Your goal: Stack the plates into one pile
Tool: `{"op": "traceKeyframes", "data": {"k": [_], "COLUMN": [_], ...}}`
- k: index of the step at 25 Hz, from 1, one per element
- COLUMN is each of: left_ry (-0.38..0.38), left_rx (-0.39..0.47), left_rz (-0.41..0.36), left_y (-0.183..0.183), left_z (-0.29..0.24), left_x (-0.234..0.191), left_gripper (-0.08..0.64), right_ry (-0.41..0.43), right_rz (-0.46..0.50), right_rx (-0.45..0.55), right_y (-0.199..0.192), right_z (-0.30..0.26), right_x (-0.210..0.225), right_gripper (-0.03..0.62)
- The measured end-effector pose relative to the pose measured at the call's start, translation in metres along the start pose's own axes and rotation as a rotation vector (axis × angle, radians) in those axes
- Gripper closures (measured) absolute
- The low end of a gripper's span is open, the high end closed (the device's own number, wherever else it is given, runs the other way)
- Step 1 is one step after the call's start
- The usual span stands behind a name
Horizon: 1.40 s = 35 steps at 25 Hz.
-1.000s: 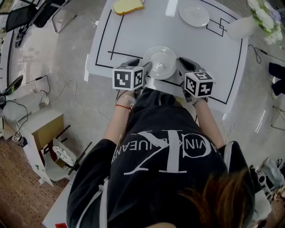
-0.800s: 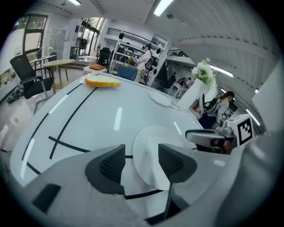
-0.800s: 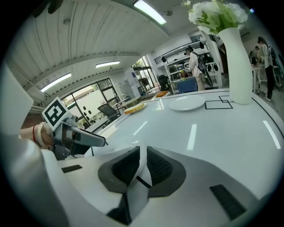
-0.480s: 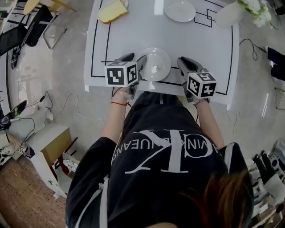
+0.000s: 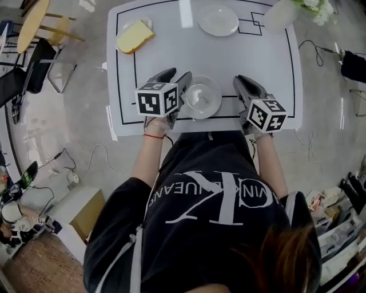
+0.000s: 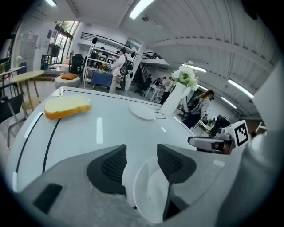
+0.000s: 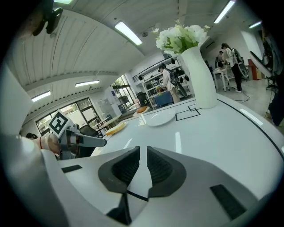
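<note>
A white plate (image 5: 201, 98) lies near the table's front edge, with a smaller round shape on it. My left gripper (image 5: 176, 77) is at its left rim. In the left gripper view the plate's rim (image 6: 151, 195) lies between the jaws of the left gripper (image 6: 140, 153). The jaws are closing, and a gap still shows beside the left pad. My right gripper (image 5: 243, 82) is off to the plate's right, apart from it. The right gripper (image 7: 143, 153) has only a narrow slit between its jaws, with nothing in it. A second plate (image 5: 218, 20) sits at the far edge.
A slice of bread (image 5: 133, 36) lies at the table's far left. A white vase with flowers (image 5: 280, 12) stands at the far right corner, close to the far plate (image 7: 156, 118). Black lines mark the white table (image 5: 257, 51). Chairs and cables lie around on the floor.
Both grippers have moved farther over the table alongside the near plate. The right one has drawn off to the plate's right. The head view now takes in more of the table.
</note>
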<state>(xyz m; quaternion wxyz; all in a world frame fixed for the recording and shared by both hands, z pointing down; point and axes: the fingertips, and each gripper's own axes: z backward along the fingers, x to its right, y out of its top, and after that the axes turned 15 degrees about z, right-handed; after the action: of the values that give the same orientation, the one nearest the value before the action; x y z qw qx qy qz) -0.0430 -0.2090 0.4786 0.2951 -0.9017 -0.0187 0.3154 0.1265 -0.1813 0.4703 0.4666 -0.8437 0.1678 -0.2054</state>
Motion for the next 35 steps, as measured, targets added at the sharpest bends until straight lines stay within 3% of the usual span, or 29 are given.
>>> {"op": "traceKeyframes", "data": {"k": [9, 16, 32, 35], "left_ry": [-0.052, -0.072, -0.030, -0.023], "left_rx": [0.033, 0.054, 0.135, 0.133], "left_rz": [0.002, 0.043, 0.141, 0.129], "left_y": [0.024, 0.041, 0.098, 0.103], "left_z": [-0.015, -0.038, -0.099, -0.110], "left_x": [-0.002, 0.003, 0.008, 0.014], "left_gripper": [0.336, 0.337, 0.341, 0.341], "right_ry": [-0.057, -0.044, 0.000, -0.009], "right_rz": [-0.014, -0.012, 0.127, 0.173], "right_rx": [0.028, 0.021, -0.072, -0.087], "right_y": [0.020, 0.038, 0.075, 0.080], "right_z": [-0.003, -0.034, -0.118, -0.126], "right_x": [0.022, 0.057, 0.122, 0.129], "right_gripper": [0.522, 0.512, 0.492, 0.481]}}
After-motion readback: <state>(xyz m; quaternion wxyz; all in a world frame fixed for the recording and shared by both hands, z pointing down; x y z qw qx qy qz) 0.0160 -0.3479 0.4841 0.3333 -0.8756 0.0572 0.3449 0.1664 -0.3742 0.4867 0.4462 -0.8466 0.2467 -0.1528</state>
